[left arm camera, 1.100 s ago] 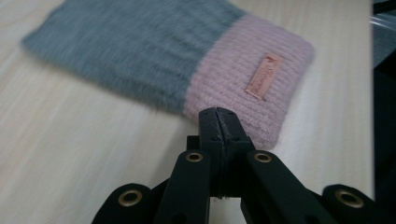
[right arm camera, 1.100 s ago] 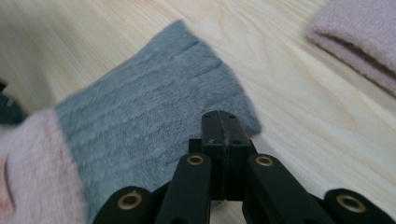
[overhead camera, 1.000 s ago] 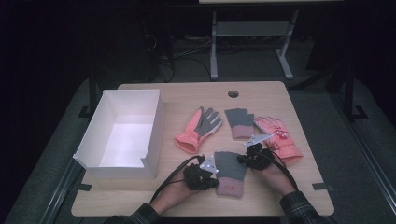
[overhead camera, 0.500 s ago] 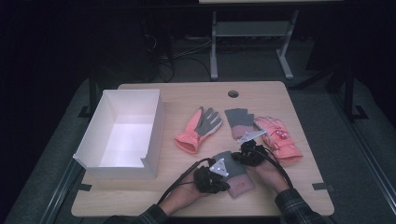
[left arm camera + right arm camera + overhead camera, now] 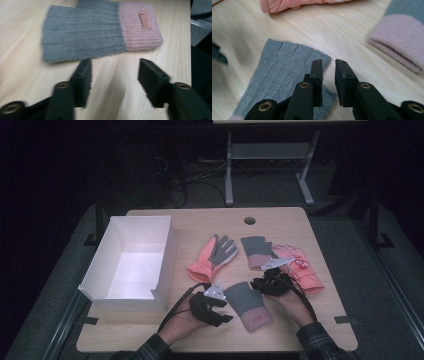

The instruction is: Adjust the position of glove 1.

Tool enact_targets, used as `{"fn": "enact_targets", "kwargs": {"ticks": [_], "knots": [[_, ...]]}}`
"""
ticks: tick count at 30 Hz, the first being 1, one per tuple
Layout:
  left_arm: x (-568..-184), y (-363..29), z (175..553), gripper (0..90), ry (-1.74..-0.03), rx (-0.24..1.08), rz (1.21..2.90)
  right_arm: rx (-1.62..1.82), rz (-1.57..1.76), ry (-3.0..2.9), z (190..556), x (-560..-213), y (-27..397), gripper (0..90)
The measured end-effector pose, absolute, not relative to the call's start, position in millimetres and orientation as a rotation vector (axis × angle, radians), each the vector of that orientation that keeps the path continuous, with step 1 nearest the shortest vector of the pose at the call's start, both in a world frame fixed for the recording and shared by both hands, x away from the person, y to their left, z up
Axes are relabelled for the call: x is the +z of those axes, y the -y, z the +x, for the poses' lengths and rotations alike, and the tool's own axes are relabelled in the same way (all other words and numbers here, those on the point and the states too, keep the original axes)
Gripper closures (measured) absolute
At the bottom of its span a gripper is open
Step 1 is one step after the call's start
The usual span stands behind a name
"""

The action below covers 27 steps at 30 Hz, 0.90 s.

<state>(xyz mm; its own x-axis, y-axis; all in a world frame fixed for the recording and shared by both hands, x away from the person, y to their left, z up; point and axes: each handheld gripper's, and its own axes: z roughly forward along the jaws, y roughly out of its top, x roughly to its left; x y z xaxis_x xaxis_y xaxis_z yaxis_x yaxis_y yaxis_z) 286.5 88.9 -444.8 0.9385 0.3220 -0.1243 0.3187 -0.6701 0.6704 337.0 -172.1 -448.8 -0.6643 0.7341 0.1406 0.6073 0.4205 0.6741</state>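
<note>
both tongs point(image 5: 227, 307) point(image 5: 260, 282) just opened, releasing the grey glove point(image 5: 248, 305).

The glove point(image 5: 100, 32) is knitted of fuzzy, ribbed grey and pink wool. The table point(image 5: 120, 75) is surfaced in smooth, pale wood grain. The jaws are moulded in matt black plastic.

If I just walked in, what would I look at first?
Probably the big white box at the left of the table, bright against the dark room. Next, the gloves: an orange one in the middle, a pink one at the right, and a grey mitten with a pink cuff lying between the left tongs and right tongs.
</note>
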Motion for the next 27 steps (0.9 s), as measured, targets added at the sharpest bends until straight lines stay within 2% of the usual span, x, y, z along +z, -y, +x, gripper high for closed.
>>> {"fn": "enact_targets", "kwargs": {"ticks": [1,2,7,11,17,27], "knots": [[-444.8,-97.0,287.4,30.7,-0.464,0.018,2.352,1.061,1.213,-2.458,335.9,-447.2,173.7,67.7],[-445.4,-100.4,286.9,26.9,-0.486,0.003,2.345,1.057,1.220,-2.449,335.6,-445.9,175.0,67.3],[-447.8,-114.7,281.8,14.4,-0.529,0.022,2.322,1.047,1.268,-2.431,346.0,-437.1,178.7,64.4],[-447.6,-121.2,282.6,14.1,-0.523,0.050,2.320,1.009,1.332,-2.395,363.3,-434.2,179.2,61.0],[-448.9,-122.7,284.1,14.1,-0.528,0.053,2.312,1.010,1.400,-2.334,384.8,-430.1,181.9,60.5],[-449.3,-123.2,285.7,14.1,-0.521,0.056,2.328,0.956,1.510,-2.191,431.1,-431.4,176.5,65.6]]}}
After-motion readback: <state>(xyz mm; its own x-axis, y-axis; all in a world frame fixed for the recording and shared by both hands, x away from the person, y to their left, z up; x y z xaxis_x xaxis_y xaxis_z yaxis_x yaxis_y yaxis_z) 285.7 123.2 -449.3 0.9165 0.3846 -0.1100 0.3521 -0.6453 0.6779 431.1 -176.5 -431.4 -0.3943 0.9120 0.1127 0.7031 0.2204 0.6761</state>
